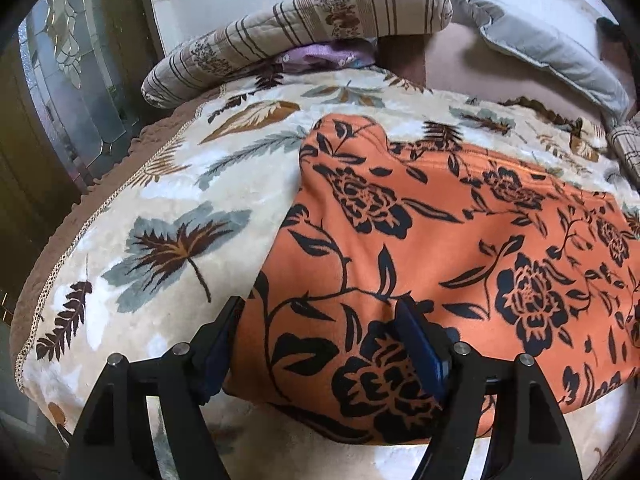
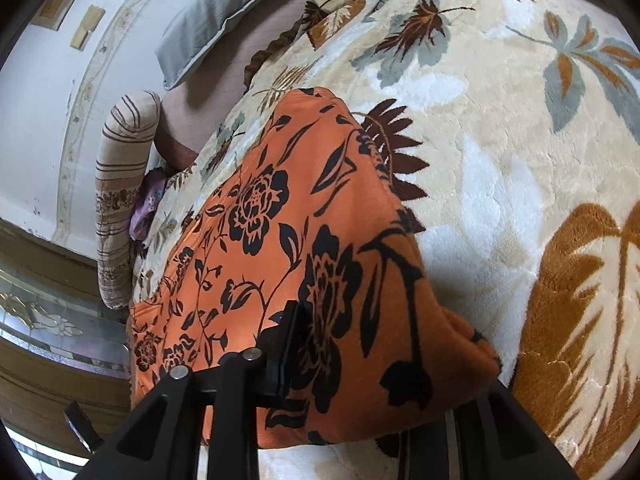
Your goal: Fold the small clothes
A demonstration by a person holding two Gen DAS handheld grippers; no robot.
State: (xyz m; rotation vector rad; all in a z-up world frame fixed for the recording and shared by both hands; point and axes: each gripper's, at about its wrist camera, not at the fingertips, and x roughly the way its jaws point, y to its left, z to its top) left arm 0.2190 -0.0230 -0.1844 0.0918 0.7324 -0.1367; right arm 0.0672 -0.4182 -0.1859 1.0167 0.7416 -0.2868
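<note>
One orange garment (image 1: 460, 264) with a black flower print lay flat on the leaf-patterned blanket (image 1: 168, 216) covering the bed, its long axis stretched between the two grippers and its near edge hanging toward both cameras. The left gripper (image 1: 324, 344) was spread wide, one finger off the cloth's left edge and the other pressed down on top of the fabric, so nothing was pinched. The right gripper (image 2: 384, 364) was harder to read: one finger (image 2: 286, 352) sat on the cloth and the other was buried under the near corner, so I couldn't tell if it was clamped or loose. Behind it all were a striped pillow (image 1: 304, 28), a grey pillow (image 1: 552, 52), and something purple (image 1: 320, 58) tucked underneath the striped one.
</note>
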